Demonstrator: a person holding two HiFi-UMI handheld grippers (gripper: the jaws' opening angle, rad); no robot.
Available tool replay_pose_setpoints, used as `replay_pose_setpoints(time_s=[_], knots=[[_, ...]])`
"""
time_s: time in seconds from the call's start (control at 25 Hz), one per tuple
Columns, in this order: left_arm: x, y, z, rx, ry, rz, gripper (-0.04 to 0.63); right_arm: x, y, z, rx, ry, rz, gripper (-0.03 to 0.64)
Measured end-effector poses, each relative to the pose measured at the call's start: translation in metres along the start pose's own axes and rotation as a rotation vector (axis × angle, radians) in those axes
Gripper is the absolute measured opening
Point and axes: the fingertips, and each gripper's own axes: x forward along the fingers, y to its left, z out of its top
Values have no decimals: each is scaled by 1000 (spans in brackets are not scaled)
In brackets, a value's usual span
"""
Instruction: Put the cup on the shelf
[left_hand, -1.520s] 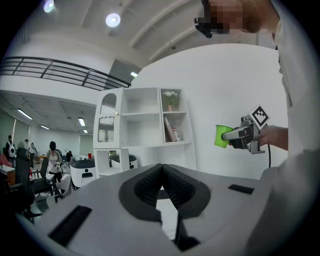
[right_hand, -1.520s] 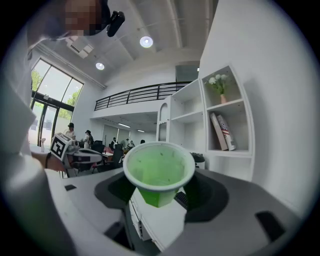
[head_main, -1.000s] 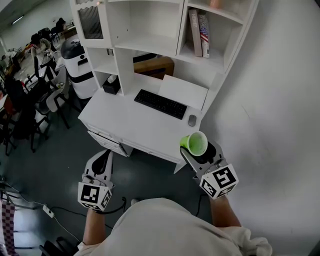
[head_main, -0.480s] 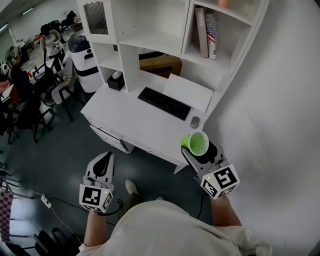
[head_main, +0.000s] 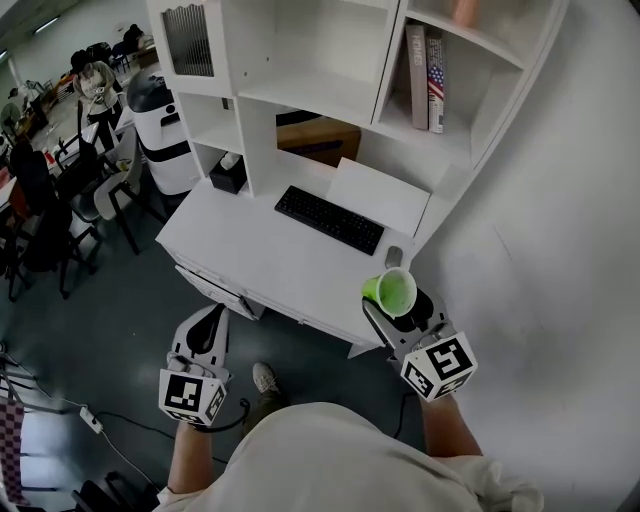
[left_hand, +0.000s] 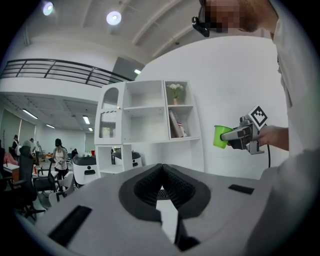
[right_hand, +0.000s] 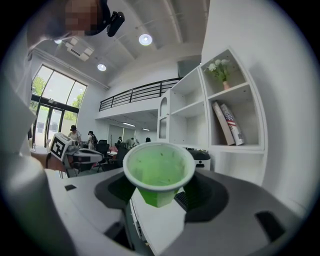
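Note:
A green cup (head_main: 390, 292) sits upright in my right gripper (head_main: 396, 303), whose jaws are shut on its lower body; its empty inside shows in the right gripper view (right_hand: 159, 172). It hangs over the front right corner of the white desk (head_main: 260, 255). The white shelf unit (head_main: 300, 90) stands on the desk's back, ahead of the cup. My left gripper (head_main: 210, 318) is lower left, over the floor in front of the desk, fingers together and holding nothing. From the left gripper view the cup (left_hand: 220, 136) shows to the right of the shelf unit (left_hand: 150, 125).
On the desk lie a black keyboard (head_main: 330, 220), a mouse (head_main: 393, 257) and a white sheet (head_main: 380, 195). Books (head_main: 428, 65) lean in the right shelf bay, a cardboard box (head_main: 320, 140) sits lower. A white wall (head_main: 540, 250) is on the right; chairs (head_main: 110, 200) and people are on the left.
The view has drifted: desk and shelf now sit slightly lower and to the right, and a foot shows below. Both grippers keep their places, the cup still in the right one.

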Motion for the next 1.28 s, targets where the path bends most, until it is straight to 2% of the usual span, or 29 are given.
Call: replay_pose_setpoints(time_s=[0.6,0.88,1.28], knots=[[88,121,-2,-9,-15,-103,0,125,-19,36,-16,-6,-133,299],[102,169,-7,-14,-14,-141,0,171,-18,55,-33,-3,-191,299],[110,208,-16,-42,-9,-134,0,214,-24,72,-61,5,-210,299]])
